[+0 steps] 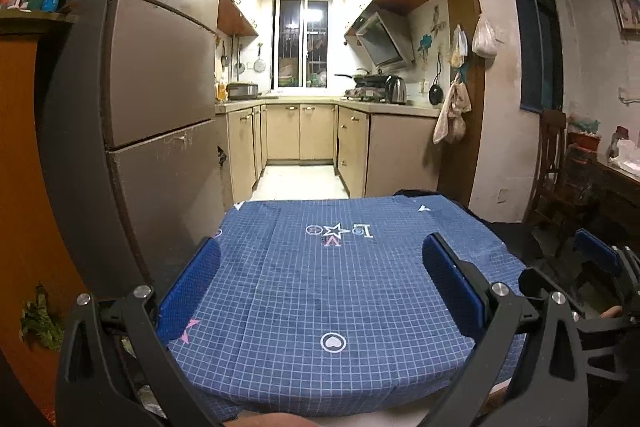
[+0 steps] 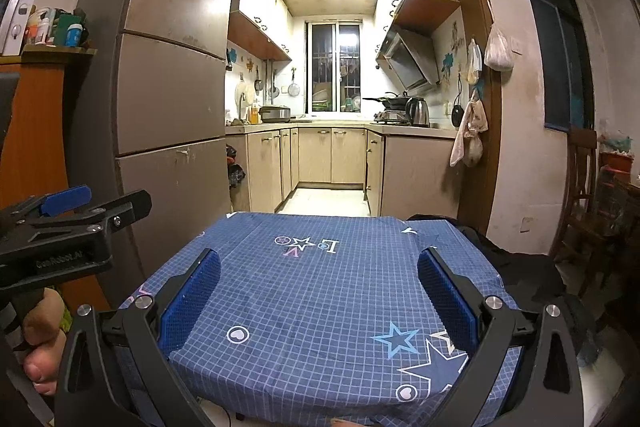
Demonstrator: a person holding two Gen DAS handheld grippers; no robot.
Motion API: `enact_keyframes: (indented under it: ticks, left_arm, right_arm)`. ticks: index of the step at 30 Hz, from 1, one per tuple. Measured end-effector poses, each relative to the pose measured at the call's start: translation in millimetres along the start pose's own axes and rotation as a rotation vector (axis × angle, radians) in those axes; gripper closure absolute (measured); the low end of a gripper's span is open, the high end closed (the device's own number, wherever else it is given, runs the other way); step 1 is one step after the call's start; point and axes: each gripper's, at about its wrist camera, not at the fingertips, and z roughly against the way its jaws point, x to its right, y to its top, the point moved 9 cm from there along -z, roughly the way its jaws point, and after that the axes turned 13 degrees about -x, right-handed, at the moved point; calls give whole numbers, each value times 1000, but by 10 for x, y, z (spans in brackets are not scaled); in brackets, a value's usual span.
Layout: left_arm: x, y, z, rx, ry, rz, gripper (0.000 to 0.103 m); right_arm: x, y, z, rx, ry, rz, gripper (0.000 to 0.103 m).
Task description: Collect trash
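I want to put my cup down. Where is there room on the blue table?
The blue checked tablecloth is bare from its near edge to the far edge facing the kitchen. The left hand-held gripper and the right hand-held gripper both hover open over it. It is crowded beside the dark clothing at the right.

Two fisheye views, side by side, low and close over a table draped in a blue grid-patterned cloth (image 1: 320, 291), facing a narrow, lit kitchen with beige cabinets (image 1: 300, 131). Left wrist view: framed at the bottom by the left gripper (image 1: 320, 267) with blue-padded fingers spread wide; the right gripper (image 1: 600, 259) caught at the right edge. Right wrist view: set a little further right, the left gripper at the left edge. Shared: cloth, tall grey refrigerator (image 2: 172, 87), barred kitchen window (image 2: 334, 67).
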Motion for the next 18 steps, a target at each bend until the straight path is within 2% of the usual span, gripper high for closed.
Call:
enact_keyframes:
  ticks: [10,13,18]
  left_arm:
    - [108,29,48,52,-15,-26,5]
    - [117,0,-44,9,-26,-22,6]
    - [95,-69,-170,-34,3,-8,5]
  right_arm:
    - [69,-42,25,1,-2,-14,5]
    - [76,-55,14,-2,-1,-14,5]
    - [87,-88,-4,-11,-1,-18,5]
